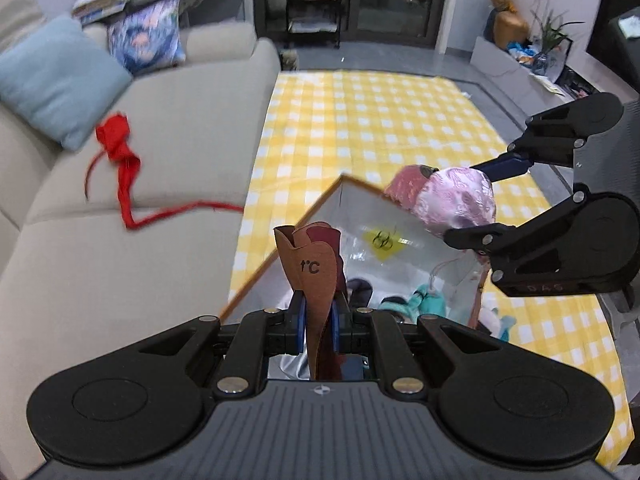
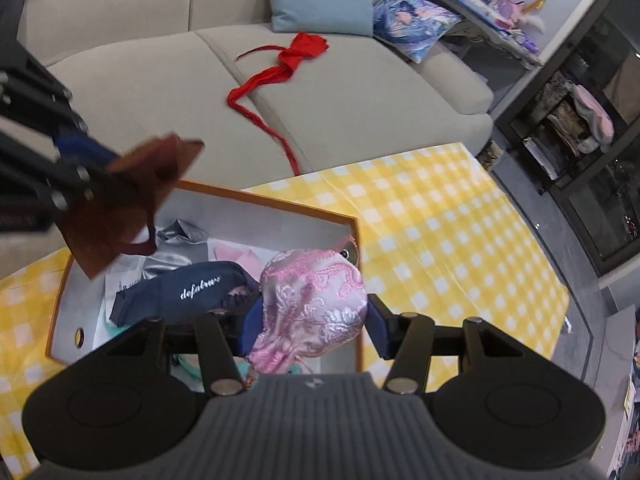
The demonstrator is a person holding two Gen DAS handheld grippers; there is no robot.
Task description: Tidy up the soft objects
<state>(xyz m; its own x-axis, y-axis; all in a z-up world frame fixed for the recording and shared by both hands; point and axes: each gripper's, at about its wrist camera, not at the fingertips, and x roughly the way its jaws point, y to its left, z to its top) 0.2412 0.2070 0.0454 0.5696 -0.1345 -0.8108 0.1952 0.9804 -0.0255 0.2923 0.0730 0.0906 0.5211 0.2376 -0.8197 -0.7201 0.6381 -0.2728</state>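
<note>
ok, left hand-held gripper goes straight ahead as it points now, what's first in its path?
Probably the far wall of the orange-edged box. The left hand-held gripper, shut on the brown felt piece, points over the open box toward that wall; the yellow checked cloth lies beyond. Depth is unclear.

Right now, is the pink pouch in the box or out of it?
Out. The right gripper holds the pink pouch pinched between its fingers above the box, clear of the items lying inside.

Each hand-held gripper (image 1: 318, 320) (image 2: 312, 330) is matte black plastic, ribbed body, round side discs, silver screws, blue fingers (image 1: 300, 324).
</note>
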